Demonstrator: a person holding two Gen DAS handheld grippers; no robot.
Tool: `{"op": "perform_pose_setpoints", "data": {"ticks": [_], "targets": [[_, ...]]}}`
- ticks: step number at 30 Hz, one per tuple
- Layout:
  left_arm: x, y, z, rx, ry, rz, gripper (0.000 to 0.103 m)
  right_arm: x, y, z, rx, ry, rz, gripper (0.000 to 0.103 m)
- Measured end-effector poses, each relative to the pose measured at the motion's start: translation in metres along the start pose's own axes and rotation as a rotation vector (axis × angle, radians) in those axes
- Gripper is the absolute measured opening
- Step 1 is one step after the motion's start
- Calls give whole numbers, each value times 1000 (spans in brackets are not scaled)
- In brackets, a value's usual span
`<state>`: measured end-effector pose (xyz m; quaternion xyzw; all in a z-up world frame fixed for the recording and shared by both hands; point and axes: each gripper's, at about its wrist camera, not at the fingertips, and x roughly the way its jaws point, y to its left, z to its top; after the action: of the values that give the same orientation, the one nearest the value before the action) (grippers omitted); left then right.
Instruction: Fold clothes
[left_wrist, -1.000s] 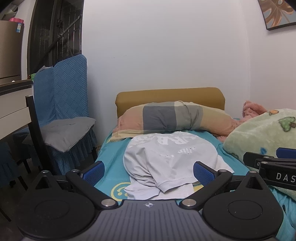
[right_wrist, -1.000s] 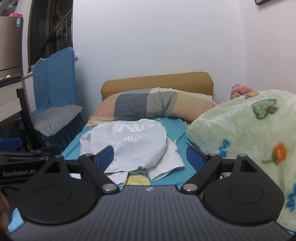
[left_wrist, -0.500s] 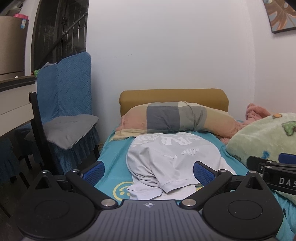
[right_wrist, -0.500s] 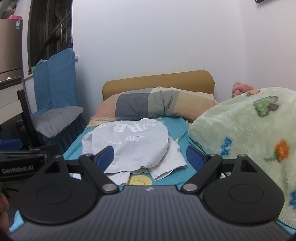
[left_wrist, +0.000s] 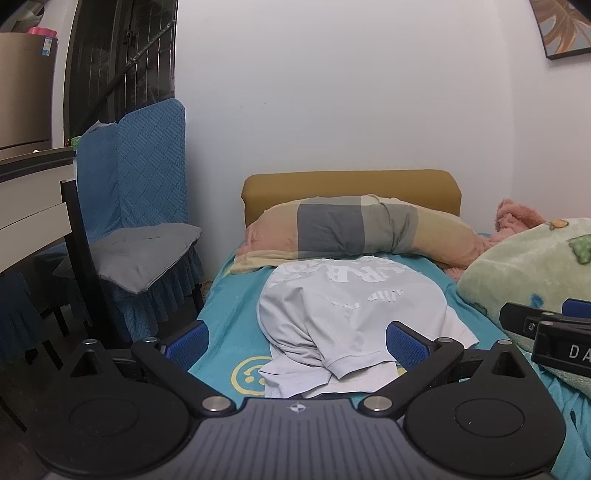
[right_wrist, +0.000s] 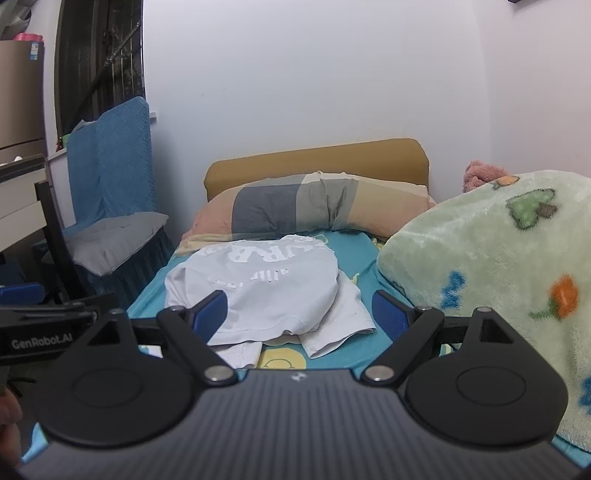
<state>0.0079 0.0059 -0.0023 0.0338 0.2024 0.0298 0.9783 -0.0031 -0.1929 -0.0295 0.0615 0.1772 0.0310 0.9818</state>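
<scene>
Standing at the foot of the bed (left_wrist: 221, 317) here. Far left there's a chair (left_wrist: 147, 206) with a blue cover and a grey cushion, nothing to do with the job.

Then the left gripper (left_wrist: 297, 341), jaws spread wide, nothing in them, hanging short of the near edge of the white t-shirt (left_wrist: 351, 306). The right gripper (right_wrist: 301, 312) sits just beside it, equally wide open and empty. Off to the right is a bunched-up green fleece blanket (right_wrist: 498, 266).

My take on the step: they're about to go in for the first grab. I'd say take the hem side closest to them, one gripper on each corner, and pinch only the top layers so the sheet doesn't come up too. The right one should keep clear of that blanket, it's close.

The shirt itself lies in the middle of the teal sheet, just below the striped pillow (left_wrist: 351, 230), printed lettering facing up and reading upside down from here. It's not flat: the body is humped and rumpled, a sleeve is flopped over the front, and another white layer pokes out underneath near the smiley print. It looks like thin, floppy cotton, so I'd smooth it before any fold.
</scene>
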Motion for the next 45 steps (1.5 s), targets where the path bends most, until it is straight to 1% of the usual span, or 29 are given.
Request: {"op": "perform_pose_setpoints", "data": {"ticks": [6, 11, 13, 17, 19, 20, 22, 24, 27, 29, 32, 34, 35, 36, 37, 38, 39, 40, 42, 44, 45], "targets": [[1, 1, -1, 2, 17, -8, 103, -2, -7, 4, 52, -15, -14, 87], [1, 5, -1, -33, 21, -15, 103, -9, -25, 13, 127, -56, -15, 87], [2, 3, 0, -21, 26, -4, 103, -12, -32, 17, 156, -68, -6, 87], [18, -12, 6, 83, 43, 5, 103, -16, -46, 29, 190, -68, 19, 87], [29, -20, 9, 144, 57, 3, 101, -14, -53, 37, 167, -56, 20, 87], [38, -23, 11, 159, 76, 0, 100, -13, -56, 40, 151, -54, 22, 87], [60, -28, 12, 174, 148, -28, 96, -7, -64, 45, 133, -47, 29, 87], [85, -32, 9, 189, 231, -54, 89, 2, -74, 49, 128, -40, 34, 87], [118, -36, -5, 225, 306, -77, 83, 26, -89, 49, 212, -17, 35, 87], [137, -37, -17, 257, 325, -96, 77, 47, -95, 40, 285, 0, 37, 87], [158, -37, -36, 299, 334, -128, 69, 86, -99, 13, 321, 71, 45, 87], [173, -36, -47, 301, 347, -137, 56, 108, -94, -5, 309, 123, 27, 87], [179, -36, -51, 297, 345, -128, 44, 117, -89, -14, 283, 141, 25, 87], [185, -35, -54, 292, 342, -118, 42, 125, -83, -20, 243, 154, 26, 87], [187, -34, -56, 286, 318, -120, 40, 132, -75, -25, 191, 160, 32, 87], [186, -35, -55, 289, 291, -123, 35, 139, -66, -29, 131, 163, 41, 87], [185, -33, -53, 269, 264, -128, 25, 145, -55, -33, 70, 165, 49, 87], [183, -31, -50, 247, 237, -134, 22, 151, -44, -36, 12, 165, 58, 87], [182, -25, -39, 162, 190, -135, 13, 160, -27, -41, -67, 150, 74, 87], [175, -18, -29, 117, 128, -127, 9, 170, -15, -45, -114, 148, 79, 87], [172, -15, -25, 94, 108, -129, 4, 175, -8, -47, -137, 148, 81, 87]]}}
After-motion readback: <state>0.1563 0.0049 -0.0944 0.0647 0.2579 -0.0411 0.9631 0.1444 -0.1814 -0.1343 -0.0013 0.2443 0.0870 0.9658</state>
